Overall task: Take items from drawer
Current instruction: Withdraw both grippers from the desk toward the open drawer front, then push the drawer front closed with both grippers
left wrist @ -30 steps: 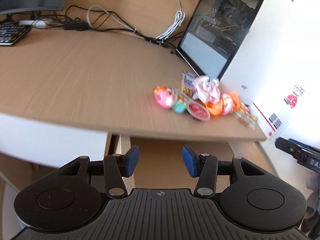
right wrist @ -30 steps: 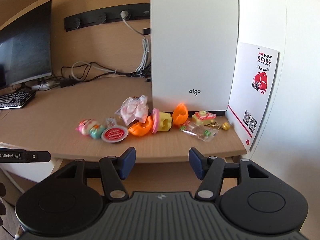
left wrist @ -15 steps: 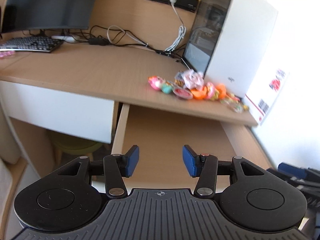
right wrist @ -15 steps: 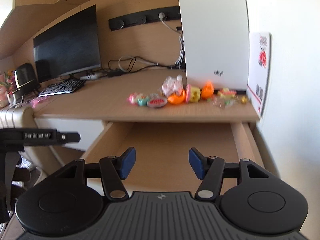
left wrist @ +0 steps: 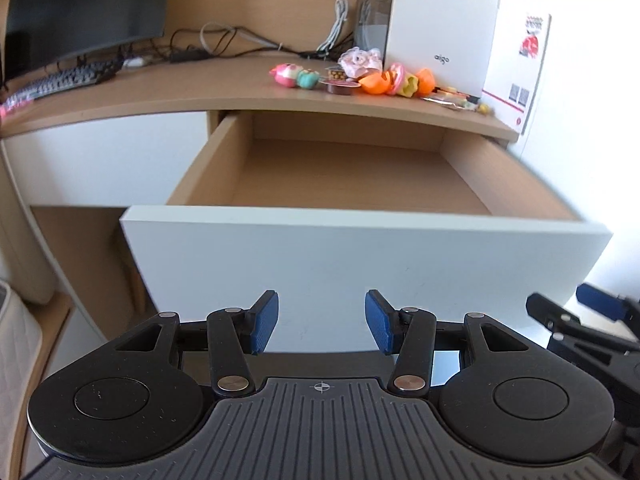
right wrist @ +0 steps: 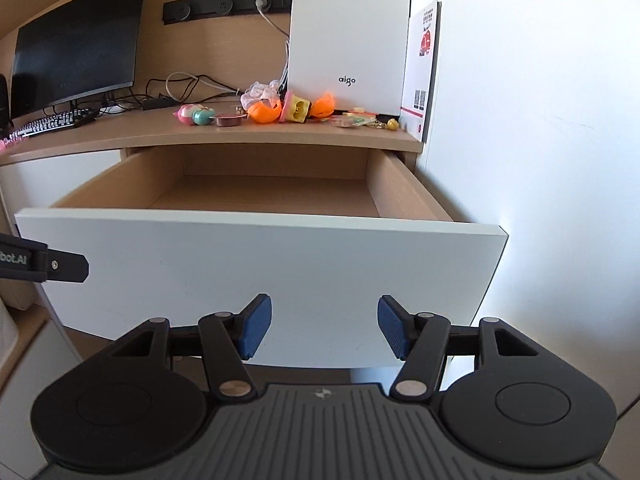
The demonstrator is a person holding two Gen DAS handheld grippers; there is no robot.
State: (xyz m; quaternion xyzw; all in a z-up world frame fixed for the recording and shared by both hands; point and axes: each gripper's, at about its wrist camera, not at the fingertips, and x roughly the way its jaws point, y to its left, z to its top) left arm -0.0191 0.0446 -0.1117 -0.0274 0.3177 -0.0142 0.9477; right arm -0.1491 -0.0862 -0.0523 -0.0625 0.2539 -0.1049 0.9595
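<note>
We log the drawer [left wrist: 360, 176] pulled out at twelve o'clock under the desk [left wrist: 180, 92], small toys [left wrist: 360, 76] on top, left tool [left wrist: 321, 322] and right tool [right wrist: 324, 327] both spread, pinching nothing.

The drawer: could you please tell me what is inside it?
The drawer shows only bare wooden floor and walls. Its white front hides the nearest strip of floor, so that part cannot be checked.

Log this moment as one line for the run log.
drawer: open, nothing visible inside | toys: on desk | left gripper: open, empty | right gripper: open, empty
</note>
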